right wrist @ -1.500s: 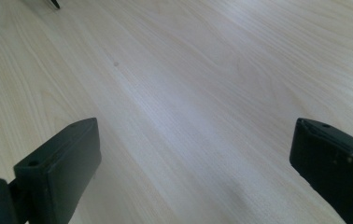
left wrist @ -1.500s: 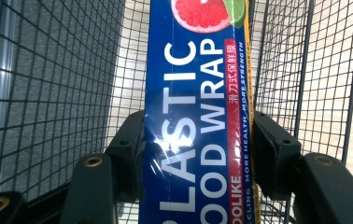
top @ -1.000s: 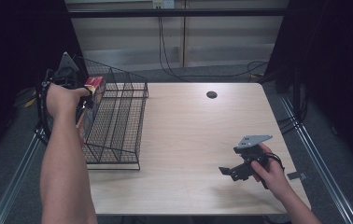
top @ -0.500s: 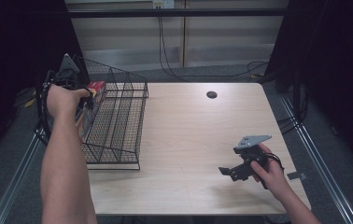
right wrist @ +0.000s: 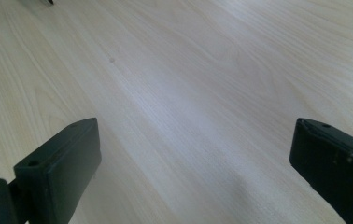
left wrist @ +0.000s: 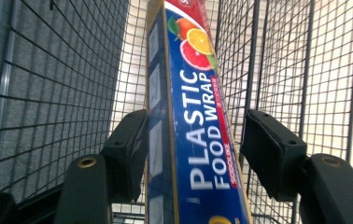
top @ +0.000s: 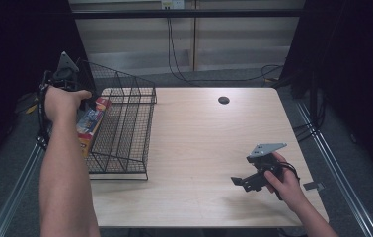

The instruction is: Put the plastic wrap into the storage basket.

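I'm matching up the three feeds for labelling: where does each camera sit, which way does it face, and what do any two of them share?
High view: above the person's side, looking forward and down on the table; both forearms, left gripper, right gripper.
Left gripper view: rides that gripper, looking along its jaws, just opening, into the wire rack at the plastic wrap box between them.
Right gripper view: looks along its open jaws at bare tabletop.
Shared: high and left views both show rack and box.

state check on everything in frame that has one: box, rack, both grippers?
Blue plastic food wrap box: standing on its narrow side in the rack's leftmost slot.
Black wire mesh rack: upright at the table's left edge.
Left gripper: jaws just been opening, right pad off the box between them.
Right gripper: open, nothing between, over bare table.
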The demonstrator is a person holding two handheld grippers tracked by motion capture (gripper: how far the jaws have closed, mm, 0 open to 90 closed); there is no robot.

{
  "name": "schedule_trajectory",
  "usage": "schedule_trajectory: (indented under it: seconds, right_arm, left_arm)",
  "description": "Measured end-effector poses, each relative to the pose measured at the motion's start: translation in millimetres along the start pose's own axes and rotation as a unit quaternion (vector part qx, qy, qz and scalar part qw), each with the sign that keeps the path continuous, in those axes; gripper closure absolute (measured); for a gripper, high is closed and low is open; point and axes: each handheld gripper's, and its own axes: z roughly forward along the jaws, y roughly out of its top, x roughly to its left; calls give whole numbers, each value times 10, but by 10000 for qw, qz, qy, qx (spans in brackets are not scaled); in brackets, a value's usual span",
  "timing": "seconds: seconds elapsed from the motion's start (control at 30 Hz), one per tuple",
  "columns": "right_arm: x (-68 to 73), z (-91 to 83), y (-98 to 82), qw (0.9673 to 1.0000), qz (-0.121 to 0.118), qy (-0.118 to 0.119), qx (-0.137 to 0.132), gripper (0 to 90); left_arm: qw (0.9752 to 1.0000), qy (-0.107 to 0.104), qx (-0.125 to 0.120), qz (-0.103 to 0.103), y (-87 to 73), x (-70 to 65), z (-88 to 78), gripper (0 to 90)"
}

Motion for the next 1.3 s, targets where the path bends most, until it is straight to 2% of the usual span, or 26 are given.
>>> schedule_trajectory:
  seconds: [0.2,0.23,0.3,0.43,0.53,0.57,0.6,0.73,0.8,0.87,1.3]
  right_arm:
    - [11,-7,-1,10000,6,-62,-3,21]
    - [11,-9,0,10000,6,-57,-5,21]
    - [7,-5,3,10000,-8,-34,-24,21]
    - [12,0,9,10000,-23,-27,-27,21]
    - [21,8,13,10000,-23,-14,-22,21]
    - [22,9,15,10000,-18,-12,-19,21]
    - [18,9,17,10000,-42,23,-13,21]
    - [20,9,17,10000,-46,14,-9,21]
    - [26,1,16,10000,-40,-38,-18,21]
    - [32,-12,14,10000,-43,-26,-22,21]
    - [27,-34,16,10000,-35,-34,-67,20]
  left_arm:
    - [9998,-162,-9,99,-17,-88,-64,368]
    - [9997,-221,8,62,-26,-114,-64,362]
    - [9996,-236,18,179,-32,-140,-71,349]
    - [9993,-299,-21,223,-36,-207,-92,331]
    - [9984,-449,-63,328,-48,-283,-114,313]
    - [9982,-519,-88,302,-57,-322,-113,306]
    - [9975,-550,-80,440,-59,-334,-117,301]
    - [9967,-623,-114,499,-78,-410,-115,282]
    - [9954,-714,-149,616,-98,-485,-115,267]
    - [9947,-800,-186,616,-109,-532,-114,262]
    - [9885,-1109,-215,1003,-184,-795,-84,231]
